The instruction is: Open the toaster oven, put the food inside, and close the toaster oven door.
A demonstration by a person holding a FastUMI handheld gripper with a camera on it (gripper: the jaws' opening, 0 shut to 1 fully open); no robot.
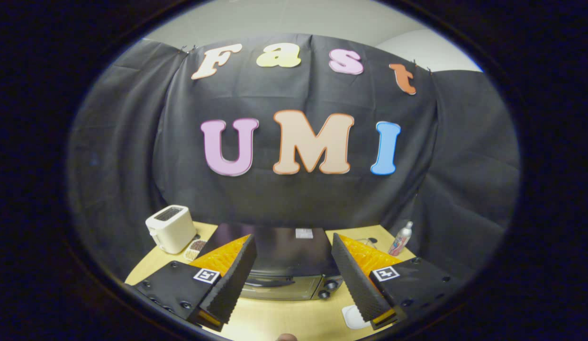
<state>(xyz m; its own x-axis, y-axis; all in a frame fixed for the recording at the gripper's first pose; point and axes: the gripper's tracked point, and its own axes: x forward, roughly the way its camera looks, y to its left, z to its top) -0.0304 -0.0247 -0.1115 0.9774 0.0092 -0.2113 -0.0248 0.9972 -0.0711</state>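
A black cloth wall (pixel 294 189) hangs in loose folds behind a round, light wooden table (pixel 294 317). Above the cloth shows a pale plain wall (pixel 294 21) (slightly brighter toward one side). The light is soft and even.

Pale two-slot toaster (pixel 170 228) standing at the far left of the wooden worktop (pixel 284 319). Beside it, a small speckled dish (pixel 195 249). Far right, an upright spray bottle (pixel 401 238).

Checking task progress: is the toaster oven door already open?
No. The toaster oven door sits closed, handle up against its front, between the open gripper jaws.
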